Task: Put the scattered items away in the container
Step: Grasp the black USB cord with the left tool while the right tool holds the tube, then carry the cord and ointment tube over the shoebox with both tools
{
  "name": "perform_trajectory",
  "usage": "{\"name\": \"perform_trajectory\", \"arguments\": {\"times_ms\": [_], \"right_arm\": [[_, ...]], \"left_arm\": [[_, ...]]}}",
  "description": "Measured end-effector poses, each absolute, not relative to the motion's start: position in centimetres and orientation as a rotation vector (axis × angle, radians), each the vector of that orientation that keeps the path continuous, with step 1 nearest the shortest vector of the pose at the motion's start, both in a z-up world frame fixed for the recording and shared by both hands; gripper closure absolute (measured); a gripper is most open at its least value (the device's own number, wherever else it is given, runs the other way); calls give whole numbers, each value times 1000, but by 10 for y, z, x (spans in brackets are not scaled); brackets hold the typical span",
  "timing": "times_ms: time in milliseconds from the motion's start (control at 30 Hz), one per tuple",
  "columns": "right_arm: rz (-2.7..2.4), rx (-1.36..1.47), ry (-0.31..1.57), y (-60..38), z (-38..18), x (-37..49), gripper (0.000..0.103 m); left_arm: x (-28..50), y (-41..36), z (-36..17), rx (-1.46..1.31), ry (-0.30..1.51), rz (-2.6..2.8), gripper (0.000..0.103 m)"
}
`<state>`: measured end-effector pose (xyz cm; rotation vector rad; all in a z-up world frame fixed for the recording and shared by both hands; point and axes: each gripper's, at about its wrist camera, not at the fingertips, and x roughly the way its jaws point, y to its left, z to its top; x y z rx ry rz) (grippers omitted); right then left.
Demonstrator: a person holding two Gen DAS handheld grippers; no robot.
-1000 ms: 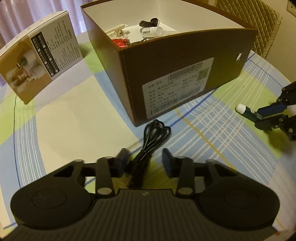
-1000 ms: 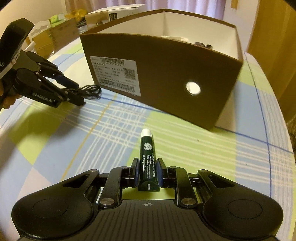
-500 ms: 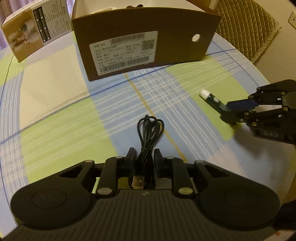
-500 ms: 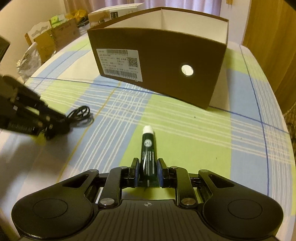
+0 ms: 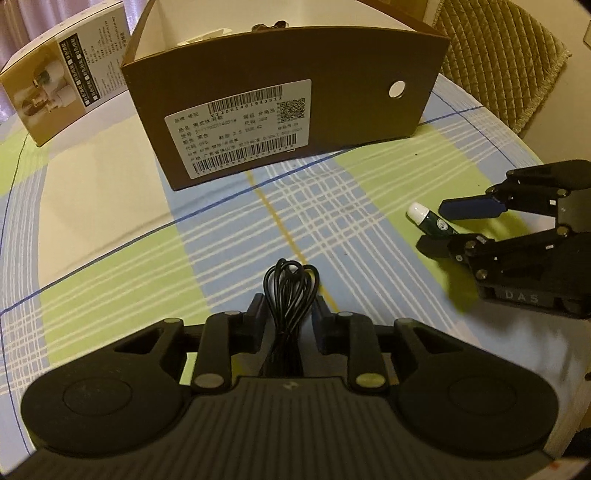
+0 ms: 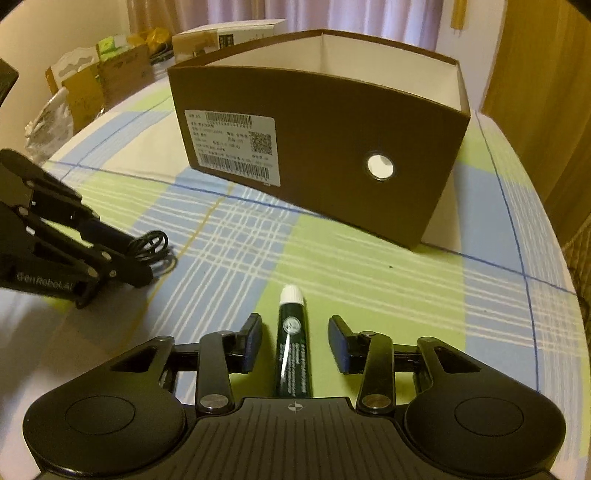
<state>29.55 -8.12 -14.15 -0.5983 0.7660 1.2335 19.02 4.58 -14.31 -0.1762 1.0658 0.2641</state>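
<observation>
The brown cardboard box (image 5: 288, 96) (image 6: 332, 147) stands open-topped at the back of the checked tablecloth. In the left wrist view a coiled black cable (image 5: 290, 280) lies on the cloth between the fingers of my left gripper (image 5: 288, 306), which stand slightly apart from it. A dark green tube with a white cap (image 6: 291, 343) rests on the cloth between the spread fingers of my right gripper (image 6: 295, 332), touching neither. Each gripper shows in the other's view: the right gripper (image 5: 432, 229) around the tube (image 5: 437, 225), the left gripper (image 6: 136, 254) around the cable (image 6: 149, 243).
A white and tan product box (image 5: 62, 85) sits back left of the container. Small items (image 5: 266, 25) peek over the container's rim. A quilted chair (image 5: 498, 62) stands past the table's right edge. Cartons and bags (image 6: 96, 77) are stacked off the table's far left.
My right gripper has opened and let the tube down onto the cloth. My left gripper's fingers have eased apart from the cable. Both grippers are farther from the box than a second ago.
</observation>
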Motion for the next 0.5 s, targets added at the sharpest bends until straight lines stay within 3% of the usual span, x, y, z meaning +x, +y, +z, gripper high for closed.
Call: {"name": "perform_trajectory", "arguments": {"times_ms": [33, 67, 500], "right_arm": [[1239, -606, 758, -81, -142, 292, 87], [1240, -617, 748, -81, -142, 289, 89], [1254, -592, 801, -90, -134, 279, 90]], "left_arm": [[190, 45, -143, -177, 1064, 271, 85], [189, 45, -143, -182, 1064, 276, 90], [176, 45, -129, -269, 1051, 304, 92]]}}
